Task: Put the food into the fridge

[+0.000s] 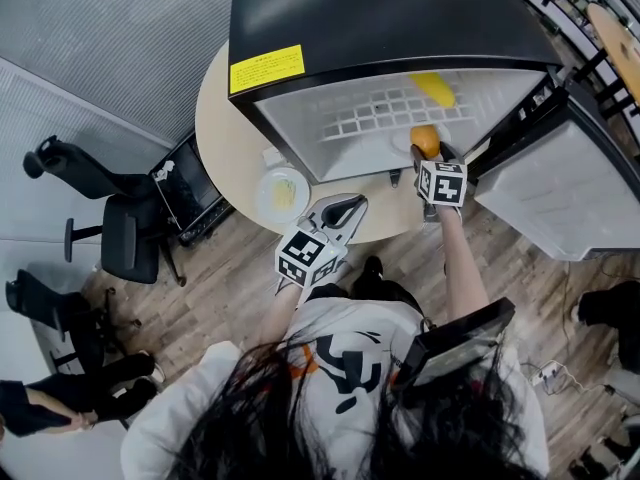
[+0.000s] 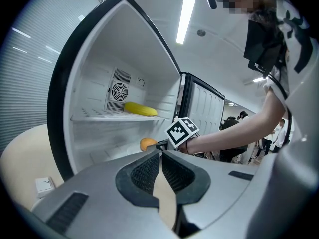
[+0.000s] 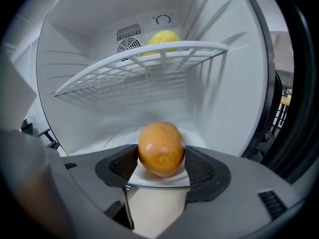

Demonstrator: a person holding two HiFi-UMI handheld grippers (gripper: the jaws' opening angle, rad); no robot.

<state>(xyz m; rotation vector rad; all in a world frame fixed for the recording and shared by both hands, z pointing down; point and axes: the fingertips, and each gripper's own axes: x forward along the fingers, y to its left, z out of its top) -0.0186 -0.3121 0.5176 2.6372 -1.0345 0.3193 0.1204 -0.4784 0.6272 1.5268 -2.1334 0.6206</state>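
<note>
A small black fridge (image 1: 380, 8) stands open on a round table (image 1: 225, 118). A yellow fruit (image 1: 433, 88) (image 3: 162, 38) (image 2: 139, 108) lies on its white wire shelf (image 3: 134, 63). My right gripper (image 1: 425, 150) (image 3: 162, 158) reaches into the lower compartment, shut on a round orange fruit (image 3: 160, 146) (image 1: 424, 138) (image 2: 147, 144), both pads against its sides. A white plate-like surface (image 3: 164, 179) shows just under the fruit. My left gripper (image 1: 345, 210) (image 2: 160, 156) hangs over the table's front edge, shut and empty.
The fridge door (image 1: 555, 183) swings open to the right. A white plate (image 1: 283, 193) with yellowish food and a small white block (image 2: 44, 184) sit on the table left of the fridge. Office chairs (image 1: 130, 233) stand on the wooden floor at the left.
</note>
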